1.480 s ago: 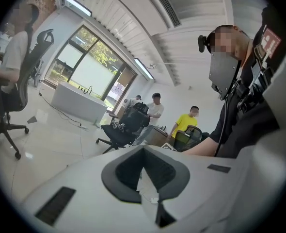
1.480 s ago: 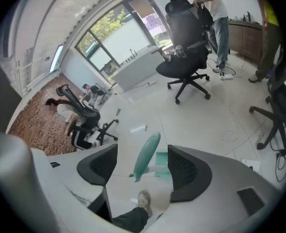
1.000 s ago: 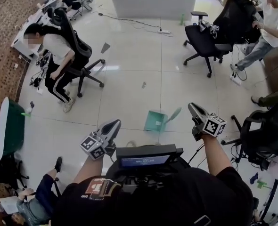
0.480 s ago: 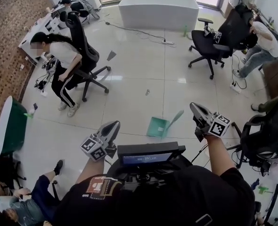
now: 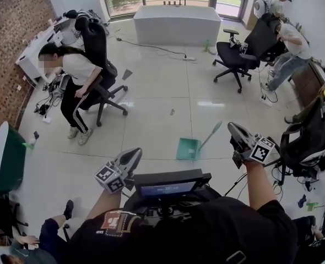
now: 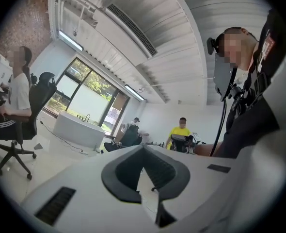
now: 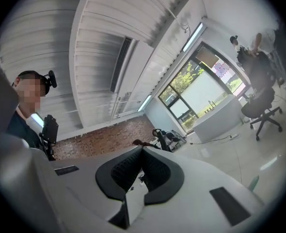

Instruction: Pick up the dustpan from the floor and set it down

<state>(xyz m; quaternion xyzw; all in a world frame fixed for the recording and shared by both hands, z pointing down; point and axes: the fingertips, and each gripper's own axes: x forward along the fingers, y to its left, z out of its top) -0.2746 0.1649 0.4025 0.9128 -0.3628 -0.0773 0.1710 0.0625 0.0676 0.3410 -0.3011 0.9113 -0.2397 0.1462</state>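
A green dustpan [image 5: 188,148] lies on the pale tiled floor, its long handle [image 5: 211,133] slanting up to the right. It shows only in the head view. My left gripper [image 5: 134,153] hovers to the dustpan's lower left with its jaws together and nothing held. My right gripper [image 5: 232,126] floats just right of the handle's top end, apart from it, also shut and empty. In the left gripper view the left gripper [image 6: 143,147] points level across the room. In the right gripper view the right gripper [image 7: 142,148] points slightly upward; its pads meet at the tip.
A person [image 5: 73,73] sits on a black chair at the left. A white tub-shaped counter [image 5: 176,22] stands at the back, a black office chair [image 5: 235,55] and people at the right. Another dark chair [image 5: 305,142] is close on my right, a green round table [image 5: 5,155] on my left.
The whole head view has shifted as I walk with both grippers carried along. The dustpan lies on the same floor tile. The right gripper has drifted a little right in the picture.
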